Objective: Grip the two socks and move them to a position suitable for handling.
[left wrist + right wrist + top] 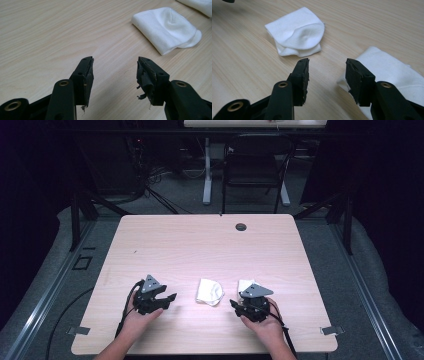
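The folded white sock point(210, 291) lies on the table point(200, 245) near its front edge, and serves as the landmark here. Left of it the left gripper point(159, 301) rests with its jaws apart, empty, pointing toward it. Right of it the right gripper point(243, 307) also has its jaws parted around nothing — its far jaw sits just over the edge of a second, flat sock point(392, 72) lying beside the folded one. The likely risk is a shallow pinch: closing on only the top layer would unfold the sock or drag it across the smooth wood — rather than lifting it cleanly.
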Tool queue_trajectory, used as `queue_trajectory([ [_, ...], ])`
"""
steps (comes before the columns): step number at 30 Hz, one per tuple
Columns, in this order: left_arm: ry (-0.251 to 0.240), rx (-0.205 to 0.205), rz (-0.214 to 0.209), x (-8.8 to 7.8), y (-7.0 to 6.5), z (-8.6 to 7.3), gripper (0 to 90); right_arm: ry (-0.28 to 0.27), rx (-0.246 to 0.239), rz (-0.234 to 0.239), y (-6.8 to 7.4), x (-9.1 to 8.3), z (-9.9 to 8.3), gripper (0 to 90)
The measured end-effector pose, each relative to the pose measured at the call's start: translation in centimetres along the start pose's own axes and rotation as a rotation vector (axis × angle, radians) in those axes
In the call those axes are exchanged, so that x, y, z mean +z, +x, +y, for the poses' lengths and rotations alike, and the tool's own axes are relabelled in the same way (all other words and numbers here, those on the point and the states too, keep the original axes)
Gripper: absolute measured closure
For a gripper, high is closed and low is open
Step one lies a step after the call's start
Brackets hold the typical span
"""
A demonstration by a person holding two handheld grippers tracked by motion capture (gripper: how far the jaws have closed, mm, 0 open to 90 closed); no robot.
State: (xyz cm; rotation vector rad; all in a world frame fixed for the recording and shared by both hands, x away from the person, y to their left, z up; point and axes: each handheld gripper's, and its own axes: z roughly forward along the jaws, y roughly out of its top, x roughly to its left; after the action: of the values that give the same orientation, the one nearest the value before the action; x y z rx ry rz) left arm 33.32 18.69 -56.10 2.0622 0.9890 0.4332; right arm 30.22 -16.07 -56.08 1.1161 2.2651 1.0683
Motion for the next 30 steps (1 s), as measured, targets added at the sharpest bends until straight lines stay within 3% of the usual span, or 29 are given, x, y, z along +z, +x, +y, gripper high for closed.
queue_trajectory([
  [11, 0.01, 0.006, -0.014, 0.4, -0.4, 0.0, 45.8, -0.009, 0.064, 0.011, -0.5, 0.5, 0.1, 58.6],
  [16, 0.011, 0.012, -0.008, 0.4, -0.7, 0.2, 48.2, -0.033, 0.039, 0.027, -0.3, 0.3, 0.2, 59.2],
  [18, 0.011, -0.003, -0.016, 0.6, -0.8, 0.4, 49.5, -0.041, 0.039, 0.044, -0.3, 0.1, 0.3, 63.9],
  [21, 0.018, 0.006, -0.022, 1.0, -1.0, 0.8, 50.1, -0.043, 0.032, 0.029, -0.1, 0.1, 0.5, 65.8],
  [23, 0.016, 0.013, -0.03, 1.4, -1.3, 1.2, 50.8, -0.03, 0.052, 0.038, -0.1, 0.3, 0.5, 65.8],
  [30, 0.015, 0.047, -0.058, 3.4, -3.3, 2.8, 56.7, 0.013, 0.035, 0.039, 0.1, 0.6, 0.6, 64.6],
])
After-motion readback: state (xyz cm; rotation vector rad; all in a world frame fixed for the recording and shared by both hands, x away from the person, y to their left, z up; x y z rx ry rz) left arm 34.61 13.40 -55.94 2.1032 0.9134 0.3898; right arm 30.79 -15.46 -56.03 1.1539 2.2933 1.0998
